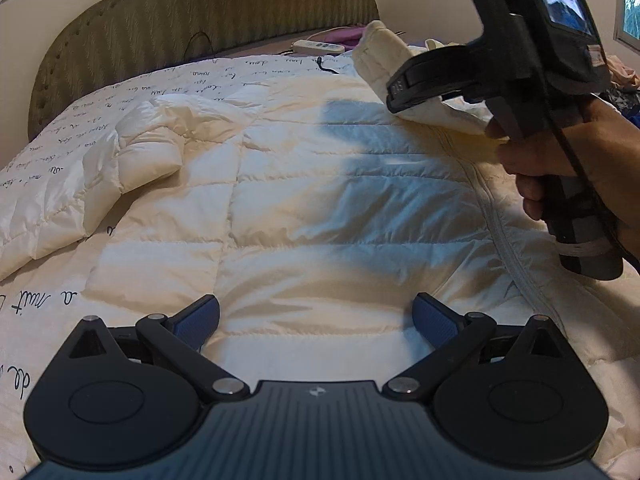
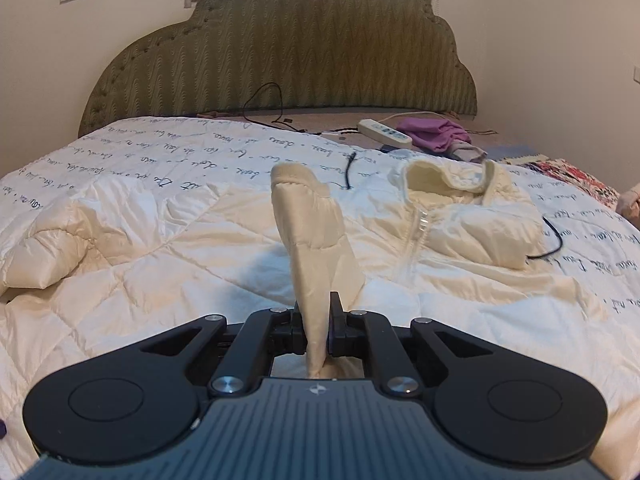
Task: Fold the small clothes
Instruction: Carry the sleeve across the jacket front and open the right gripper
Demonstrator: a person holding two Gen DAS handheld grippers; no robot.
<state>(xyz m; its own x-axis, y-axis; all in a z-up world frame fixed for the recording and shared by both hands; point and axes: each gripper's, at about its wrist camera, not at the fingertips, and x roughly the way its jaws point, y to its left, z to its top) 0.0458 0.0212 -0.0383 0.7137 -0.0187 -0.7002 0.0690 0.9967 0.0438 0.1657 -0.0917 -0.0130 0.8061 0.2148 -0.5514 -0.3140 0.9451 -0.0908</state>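
Here the right tool (image 2: 316,326) is clamped on a sleeve (image 2: 316,236) of the cream quilted jacket (image 2: 180,264), the fabric rising between its pinched fingers and standing up ahead of it, cuff end furthest away. In the left wrist view the same tool shows at the upper right, held in a hand (image 1: 560,172), with the sleeve (image 1: 384,64) lifted clear above the jacket body (image 1: 320,184).

The left tool (image 1: 316,320) hangs over the near part of the jacket with its blue pads (image 1: 196,320) spread wide and nothing between them.

The jacket lies flat on the bed (image 2: 160,148), front down it seems, its long axis running away from both tools toward the headboard (image 2: 280,48). The held sleeve sits on the right side of the body, so the coming move looks like a sweep leftward across the back. The right hand is the one placed for that; the left is nearer the hem and could pin it.

The other sleeve (image 1: 132,148) lies folded at the left edge. Further off, a second cream jacket (image 2: 464,216) rests crumpled, then a power strip (image 2: 384,132) and purple cloth (image 2: 432,134) by the headboard.
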